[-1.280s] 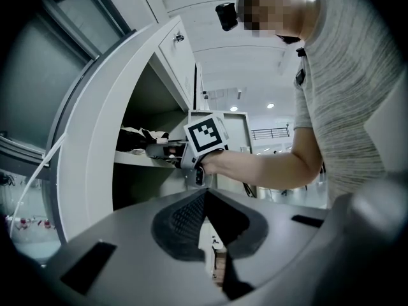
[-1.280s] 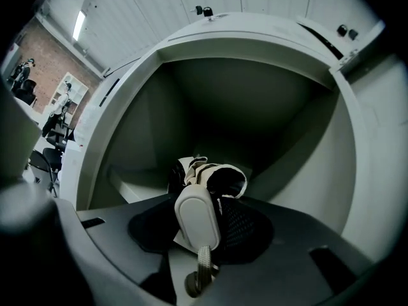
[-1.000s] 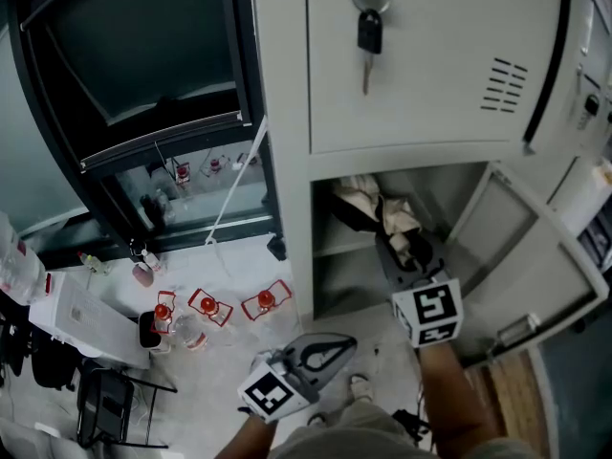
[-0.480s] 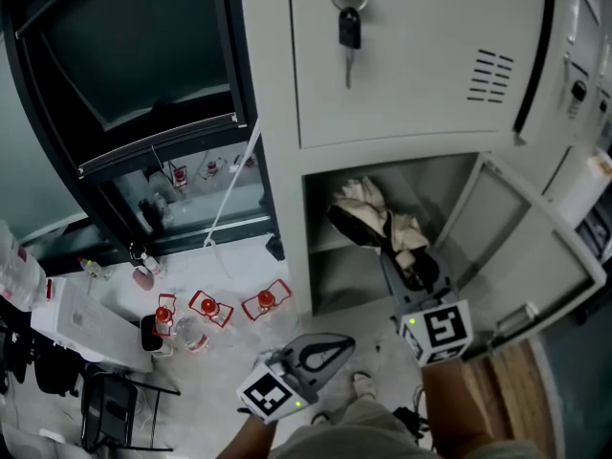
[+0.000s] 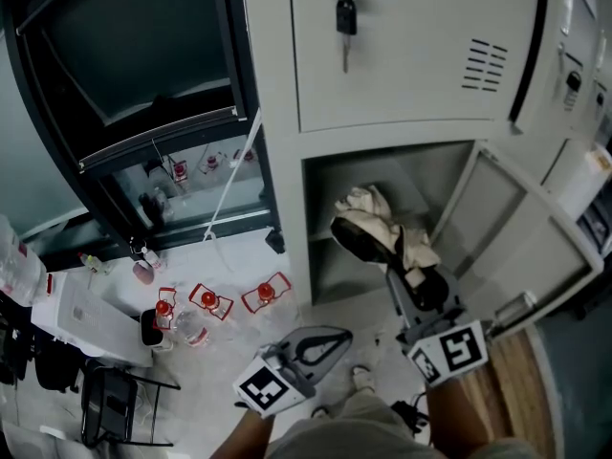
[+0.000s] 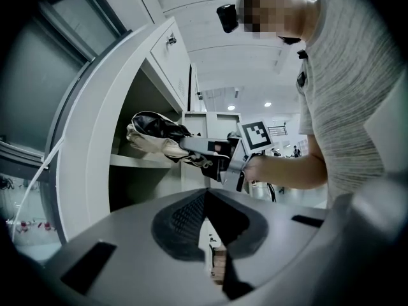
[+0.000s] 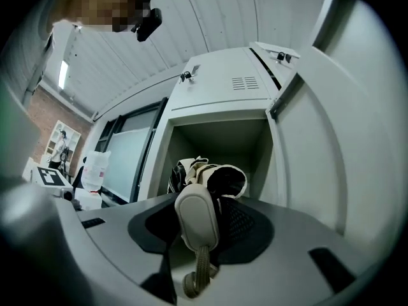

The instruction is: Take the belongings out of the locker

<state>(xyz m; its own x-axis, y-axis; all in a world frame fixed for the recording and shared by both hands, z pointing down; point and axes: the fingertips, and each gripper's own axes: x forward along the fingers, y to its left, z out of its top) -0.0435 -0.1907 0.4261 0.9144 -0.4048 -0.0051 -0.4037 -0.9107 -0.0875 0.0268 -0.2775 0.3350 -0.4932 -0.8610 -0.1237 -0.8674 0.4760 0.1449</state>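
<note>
A folded black-and-cream umbrella (image 5: 375,232) sticks out at the mouth of the open lower locker compartment (image 5: 402,172). My right gripper (image 5: 422,292) is shut on its beige handle (image 7: 196,217), and the wrist strap (image 7: 199,273) hangs out below the jaws. In the left gripper view the umbrella (image 6: 155,134) shows level in front of the shelf, with the right gripper (image 6: 205,150) behind it. My left gripper (image 5: 318,348) is low and to the left of the locker, its jaws shut (image 6: 205,203) with nothing in them.
The locker door (image 5: 524,247) stands swung open to the right. A key (image 5: 345,15) hangs in the closed door above. Several red-capped bottles (image 5: 208,304) lie on the floor at left, by a black-framed glass door (image 5: 143,75). My shoe (image 5: 361,382) is below.
My right gripper has drawn back from the compartment toward me, bringing the umbrella out over the shelf's edge. The left gripper has stayed put.
</note>
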